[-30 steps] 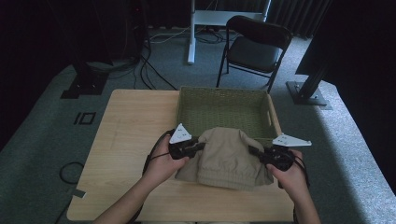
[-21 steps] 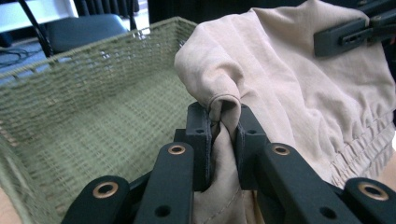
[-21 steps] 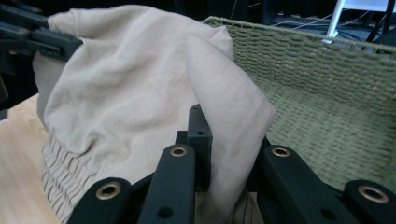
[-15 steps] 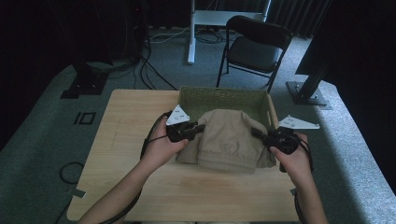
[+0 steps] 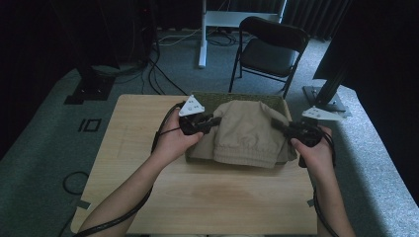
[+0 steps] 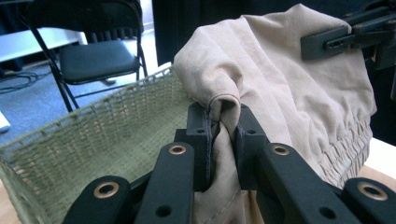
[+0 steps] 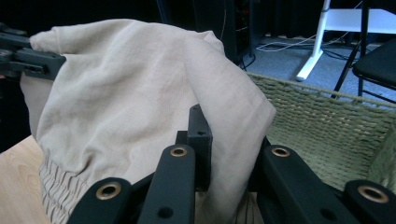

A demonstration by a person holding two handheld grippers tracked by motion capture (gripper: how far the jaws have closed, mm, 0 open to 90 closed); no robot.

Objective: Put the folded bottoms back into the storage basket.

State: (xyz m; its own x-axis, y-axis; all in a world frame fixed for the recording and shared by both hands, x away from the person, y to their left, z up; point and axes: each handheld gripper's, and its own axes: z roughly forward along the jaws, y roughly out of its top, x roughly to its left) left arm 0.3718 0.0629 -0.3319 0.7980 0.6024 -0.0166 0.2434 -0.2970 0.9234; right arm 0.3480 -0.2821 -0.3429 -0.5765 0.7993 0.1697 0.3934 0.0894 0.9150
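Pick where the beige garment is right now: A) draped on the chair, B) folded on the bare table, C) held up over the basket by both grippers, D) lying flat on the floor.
C: the left gripper and right gripper each pinch the garment, which hangs above the basket.

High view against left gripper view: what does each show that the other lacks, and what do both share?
High view alone: both forearms, the wooden table and the left gripper seen from above. Left gripper view alone: a fold of the beige garment pinched between its own jaws, and the basket's woven inside. Shared: garment, basket, folding chair, and the right gripper clamped on the garment's other side.
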